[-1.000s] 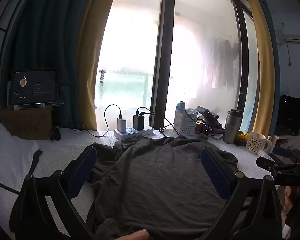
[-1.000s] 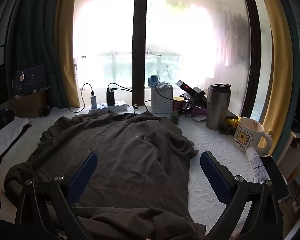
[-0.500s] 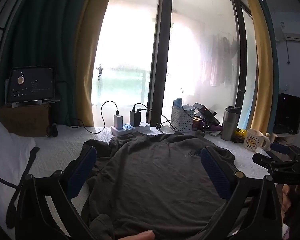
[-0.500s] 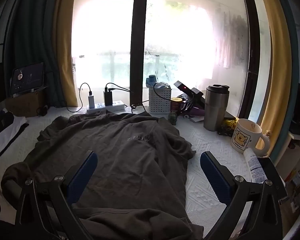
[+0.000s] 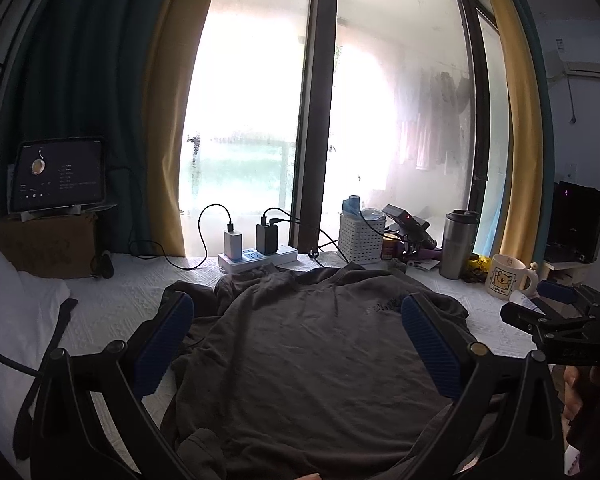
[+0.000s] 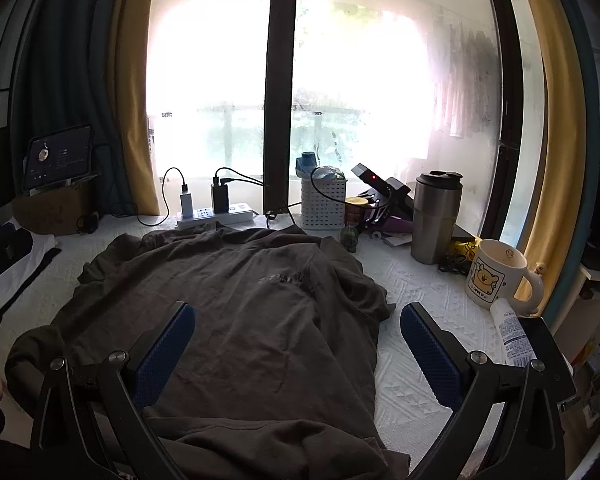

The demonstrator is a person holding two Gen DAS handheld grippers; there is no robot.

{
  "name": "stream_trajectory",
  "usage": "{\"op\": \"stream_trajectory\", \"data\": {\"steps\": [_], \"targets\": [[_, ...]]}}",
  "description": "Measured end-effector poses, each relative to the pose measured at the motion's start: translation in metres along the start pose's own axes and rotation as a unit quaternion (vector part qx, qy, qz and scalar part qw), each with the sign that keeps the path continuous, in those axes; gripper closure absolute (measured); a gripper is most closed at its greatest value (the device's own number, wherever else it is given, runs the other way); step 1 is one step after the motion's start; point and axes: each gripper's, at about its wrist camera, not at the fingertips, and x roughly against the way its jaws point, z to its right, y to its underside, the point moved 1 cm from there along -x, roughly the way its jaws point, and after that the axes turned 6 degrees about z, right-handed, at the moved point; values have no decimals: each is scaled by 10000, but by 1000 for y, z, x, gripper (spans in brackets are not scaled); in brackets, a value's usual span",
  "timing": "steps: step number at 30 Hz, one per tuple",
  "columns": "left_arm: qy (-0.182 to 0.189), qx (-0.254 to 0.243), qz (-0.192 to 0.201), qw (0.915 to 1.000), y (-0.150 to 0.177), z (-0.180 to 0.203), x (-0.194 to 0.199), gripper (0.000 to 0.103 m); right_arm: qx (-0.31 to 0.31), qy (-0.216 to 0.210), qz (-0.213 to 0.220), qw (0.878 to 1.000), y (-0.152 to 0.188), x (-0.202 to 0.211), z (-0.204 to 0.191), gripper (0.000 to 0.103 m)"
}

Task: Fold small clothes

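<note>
The dark shirt (image 6: 236,312) lies flat, filling the middle of the frame. The left gripper (image 5: 296,340) and right gripper (image 6: 296,344) are wide open, holding nothing. A careless pull could knock the mug (image 6: 496,276) at the right.

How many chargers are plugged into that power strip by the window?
2: a white charger on the power strip's left, a black charger right beside it. Any sockets behind the shirt's far edge are hidden.
</note>
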Motion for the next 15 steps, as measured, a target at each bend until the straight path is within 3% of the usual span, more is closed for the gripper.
{"op": "stream_trajectory", "data": {"steps": [15], "targets": [[41,21,-49,10000,1,5,2,1,-14,-3,0,10000,0,0,0,0]]}}
